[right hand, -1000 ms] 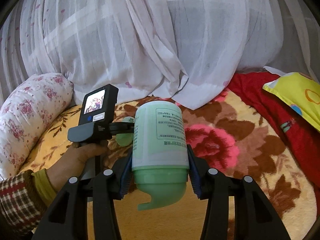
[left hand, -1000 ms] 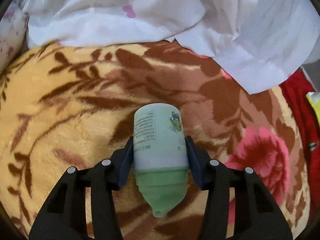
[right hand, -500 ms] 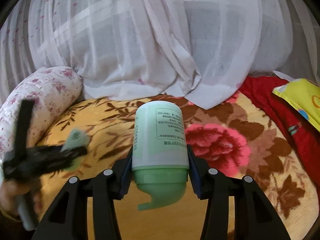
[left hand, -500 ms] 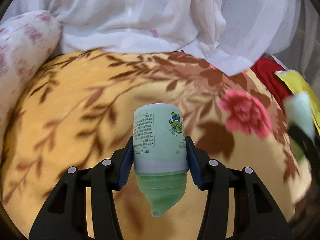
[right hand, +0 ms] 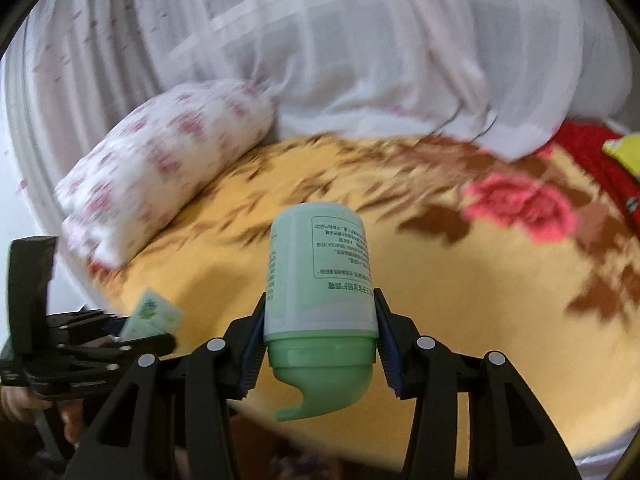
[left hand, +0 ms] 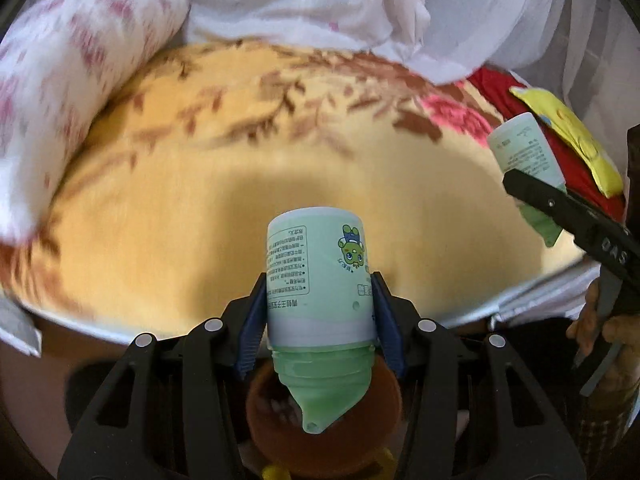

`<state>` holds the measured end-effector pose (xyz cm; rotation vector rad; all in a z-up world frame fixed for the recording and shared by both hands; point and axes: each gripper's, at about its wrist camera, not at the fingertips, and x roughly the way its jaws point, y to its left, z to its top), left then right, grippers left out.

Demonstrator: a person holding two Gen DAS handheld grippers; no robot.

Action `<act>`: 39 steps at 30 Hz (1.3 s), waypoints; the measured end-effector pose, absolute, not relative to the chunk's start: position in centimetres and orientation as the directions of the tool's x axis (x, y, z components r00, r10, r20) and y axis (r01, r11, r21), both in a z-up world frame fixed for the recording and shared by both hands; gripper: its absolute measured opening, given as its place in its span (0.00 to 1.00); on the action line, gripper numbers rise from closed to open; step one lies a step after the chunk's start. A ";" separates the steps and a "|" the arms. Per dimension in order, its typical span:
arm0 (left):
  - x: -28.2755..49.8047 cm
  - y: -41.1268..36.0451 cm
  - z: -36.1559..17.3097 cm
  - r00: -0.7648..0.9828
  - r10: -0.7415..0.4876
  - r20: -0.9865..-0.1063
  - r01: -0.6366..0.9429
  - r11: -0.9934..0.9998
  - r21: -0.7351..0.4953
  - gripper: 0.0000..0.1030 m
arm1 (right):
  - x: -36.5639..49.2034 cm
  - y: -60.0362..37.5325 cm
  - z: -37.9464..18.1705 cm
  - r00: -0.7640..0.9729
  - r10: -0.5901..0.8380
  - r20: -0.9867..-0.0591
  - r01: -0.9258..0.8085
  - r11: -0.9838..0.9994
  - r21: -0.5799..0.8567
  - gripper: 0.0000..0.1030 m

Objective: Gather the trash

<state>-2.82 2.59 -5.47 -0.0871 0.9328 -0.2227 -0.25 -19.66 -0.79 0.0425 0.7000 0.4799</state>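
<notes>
From my left gripper (left hand: 320, 320), jaws clamped on a green bottle (left hand: 318, 276), nozzle toward me, I see an orange basket (left hand: 372, 424), perhaps, blurred below at 6 o'clock. The right gripper (right hand: 320, 336) grips a second green bottle (right hand: 320, 276) above the floral blanket (right hand: 460, 320); pillow (right hand: 160, 168) at 10 o'clock.

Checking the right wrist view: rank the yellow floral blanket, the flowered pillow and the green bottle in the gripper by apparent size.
1. yellow floral blanket, largest by far.
2. flowered pillow.
3. green bottle, shut in the right gripper; it sits nearest the camera, so it looks bigger than it is.
</notes>
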 end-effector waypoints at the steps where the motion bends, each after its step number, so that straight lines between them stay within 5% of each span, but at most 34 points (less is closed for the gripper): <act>1: -3.6 2.7 -5.9 0.563 -0.232 -0.794 0.152 0.973 -0.176 0.47 | -1.0 -19.3 -1.2 0.644 0.447 -0.621 -0.420 0.885 0.201 0.47; 18: -9.9 3.6 -10.2 0.433 -0.275 -0.858 0.177 0.960 -0.218 0.47 | -9.1 -13.8 -9.9 0.366 0.452 -0.813 -0.497 0.834 0.240 0.49; 20: -9.9 4.2 -10.0 0.436 -0.274 -0.857 0.161 0.961 -0.226 0.50 | -9.3 -13.4 -10.2 0.349 0.434 -0.830 -0.511 0.831 0.220 0.75; 21: -9.9 4.6 -9.5 0.447 -0.257 -0.857 0.143 0.966 -0.215 0.60 | -9.4 -13.4 -10.1 0.364 0.420 -0.831 -0.510 0.837 0.200 0.87; 23: -10.0 5.7 -8.3 0.499 -0.210 -0.841 0.094 0.978 -0.188 0.74 | -9.5 -13.8 -9.5 0.420 0.387 -0.821 -0.497 0.855 0.149 0.95; 26: -10.6 7.5 -5.2 0.662 -0.097 -0.744 0.002 0.992 -0.127 0.87 | -9.1 -15.1 -7.9 0.511 0.364 -0.779 -0.455 0.883 0.114 0.95; 31: -10.8 7.5 -2.4 0.776 0.035 -0.630 -0.055 0.998 -0.012 0.90 | -8.3 -17.3 -5.2 0.629 0.339 -0.699 -0.391 0.916 0.092 0.95; 39: -10.2 5.7 -2.7 0.781 0.055 -0.622 -0.015 0.997 0.069 0.90 | -7.4 -18.1 -3.8 0.678 0.316 -0.664 -0.368 0.928 0.067 0.95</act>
